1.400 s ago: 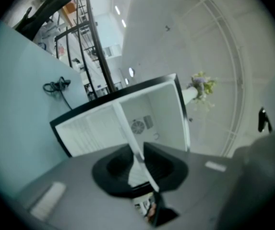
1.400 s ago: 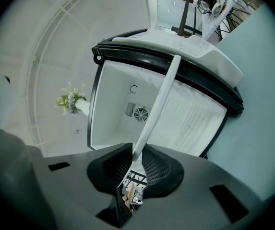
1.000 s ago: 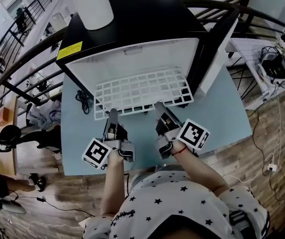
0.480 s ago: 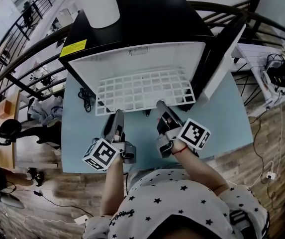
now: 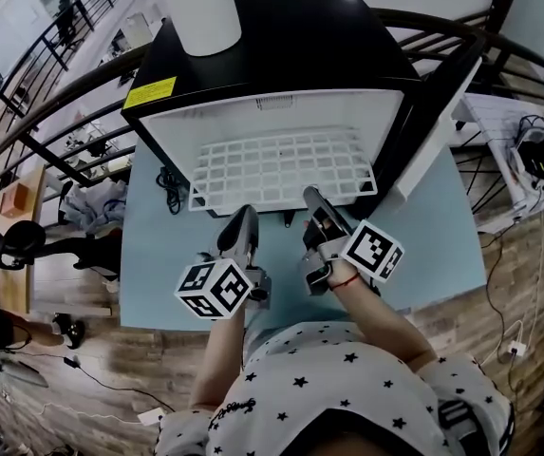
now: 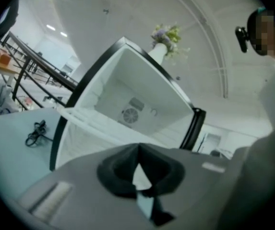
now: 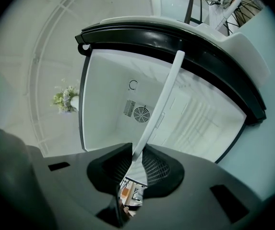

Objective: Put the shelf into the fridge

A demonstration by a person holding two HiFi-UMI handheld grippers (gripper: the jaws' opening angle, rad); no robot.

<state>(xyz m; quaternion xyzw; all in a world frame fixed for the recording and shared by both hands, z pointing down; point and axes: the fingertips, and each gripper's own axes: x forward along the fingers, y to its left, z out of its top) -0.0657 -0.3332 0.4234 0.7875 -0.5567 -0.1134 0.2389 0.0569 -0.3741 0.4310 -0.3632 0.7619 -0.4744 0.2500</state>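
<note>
Plainly, the black fridge (image 5: 281, 36) stands at the table's (image 5: 442, 245) far edge with its door (image 5: 440, 126) swung out over the right edge. The white shelf (image 5: 281, 169) lies level in the mouth of the cavity. Its back part is inside and its front rail juts out over the middle of the table. Bare pale-blue tabletop runs along the near edge and into the near right corner. A coiled black cable (image 5: 168, 186) lies by the left edge, beside the fridge.

The right gripper (image 5: 311, 198) has its ribbed pads clamped on the front rail, right of the middle. The left gripper (image 5: 247, 218) has its fingers pressed together on nothing, their tips just short of the rail; contact cannot be judged.

A second ago the left gripper's tips met the rail nearer the shelf's left front corner. They now sit further toward the middle, and its marker cube has rolled to face upward. The right gripper's hold is unchanged.

The shelf is a flat grid of thin white bars with rectangular gaps. The fridge lining is smooth and white, with a round fan grille on the back wall. A white cylinder (image 5: 200, 8) stands on the glossy black top
</note>
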